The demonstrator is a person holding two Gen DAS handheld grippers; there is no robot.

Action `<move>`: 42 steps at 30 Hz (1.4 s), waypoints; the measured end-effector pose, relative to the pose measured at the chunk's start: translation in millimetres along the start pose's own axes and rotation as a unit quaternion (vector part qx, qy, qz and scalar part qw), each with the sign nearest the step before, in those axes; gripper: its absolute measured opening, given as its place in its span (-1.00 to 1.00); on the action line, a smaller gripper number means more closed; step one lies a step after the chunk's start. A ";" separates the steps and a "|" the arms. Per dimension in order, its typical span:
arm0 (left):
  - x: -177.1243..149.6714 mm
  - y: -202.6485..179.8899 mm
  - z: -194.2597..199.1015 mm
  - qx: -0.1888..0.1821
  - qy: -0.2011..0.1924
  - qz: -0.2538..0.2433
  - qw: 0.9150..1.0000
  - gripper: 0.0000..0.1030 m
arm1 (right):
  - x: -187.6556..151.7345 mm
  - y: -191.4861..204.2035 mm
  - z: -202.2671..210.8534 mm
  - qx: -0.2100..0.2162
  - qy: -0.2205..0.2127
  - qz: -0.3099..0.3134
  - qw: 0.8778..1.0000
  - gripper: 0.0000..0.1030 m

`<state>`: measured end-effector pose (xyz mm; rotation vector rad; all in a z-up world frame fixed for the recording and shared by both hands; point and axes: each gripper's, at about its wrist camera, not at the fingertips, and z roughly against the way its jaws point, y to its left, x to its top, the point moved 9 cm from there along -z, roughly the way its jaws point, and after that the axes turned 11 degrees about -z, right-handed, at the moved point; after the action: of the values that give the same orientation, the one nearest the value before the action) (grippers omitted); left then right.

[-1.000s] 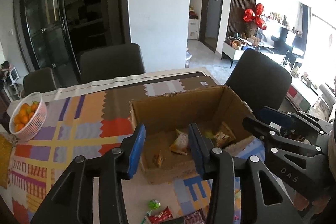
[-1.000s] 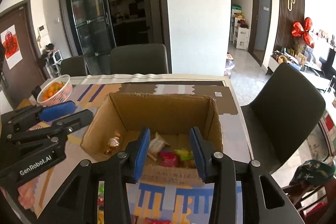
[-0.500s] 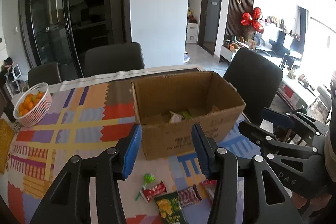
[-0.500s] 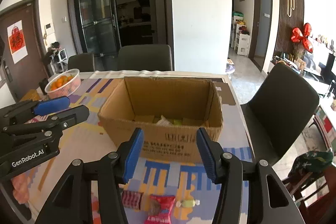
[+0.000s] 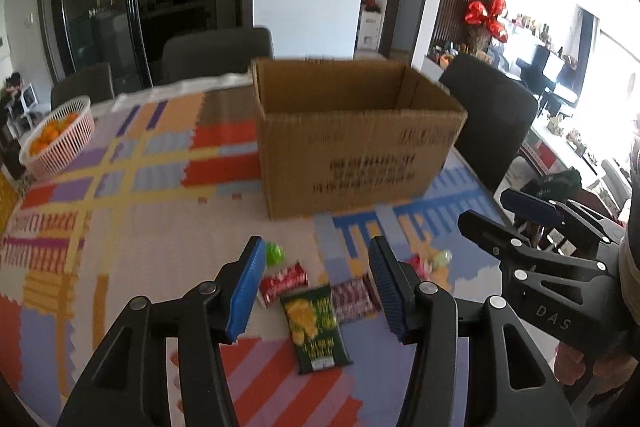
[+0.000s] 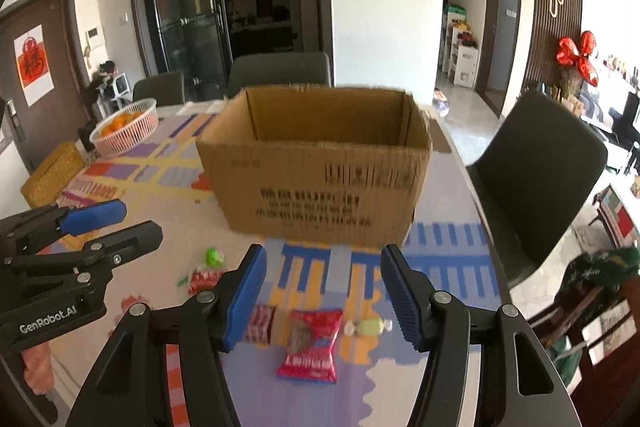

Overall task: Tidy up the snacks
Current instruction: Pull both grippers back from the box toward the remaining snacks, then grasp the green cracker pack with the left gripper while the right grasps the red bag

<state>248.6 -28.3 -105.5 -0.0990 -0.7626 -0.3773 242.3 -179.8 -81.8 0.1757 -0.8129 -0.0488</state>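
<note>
Both claws, the left gripper (image 5: 316,287) and right gripper (image 6: 322,293), are wide open and empty. They have pulled back from the box (image 6: 316,163) at 12 o'clock. Next snack: the green packet (image 5: 316,327).

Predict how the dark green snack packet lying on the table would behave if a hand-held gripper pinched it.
The dark green snack packet lies flat, so it probably crumples rather than staying stiff. It looks thin, likely light. Its printed film may be slippery.

brown box (image 5: 356,147), green pkt (image 5: 316,327), red pkt (image 6: 312,345)
</note>
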 end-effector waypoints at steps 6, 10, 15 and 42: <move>-33.3 -3.2 -14.0 -0.013 0.033 0.013 0.999 0.03 | -30.8 -3.2 -13.0 -0.004 0.036 -0.003 0.999 0.17; -50.4 -4.8 -23.4 -0.019 0.052 0.016 0.998 0.03 | -49.8 -1.4 -21.8 -0.006 0.059 0.000 0.998 0.17; -71.8 -10.0 -41.5 -0.030 0.082 0.022 0.996 0.03 | -70.0 -3.1 -35.4 -0.012 0.088 0.002 0.996 0.17; -92.9 -9.8 -103.3 -0.044 0.128 0.042 0.990 -0.03 | -105.8 -11.5 -96.5 -0.039 0.162 0.005 0.986 0.17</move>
<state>251.4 -32.8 -244.7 -0.1615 -0.4860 -0.3360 240.0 -166.1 -224.8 0.1014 -0.4866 -0.0412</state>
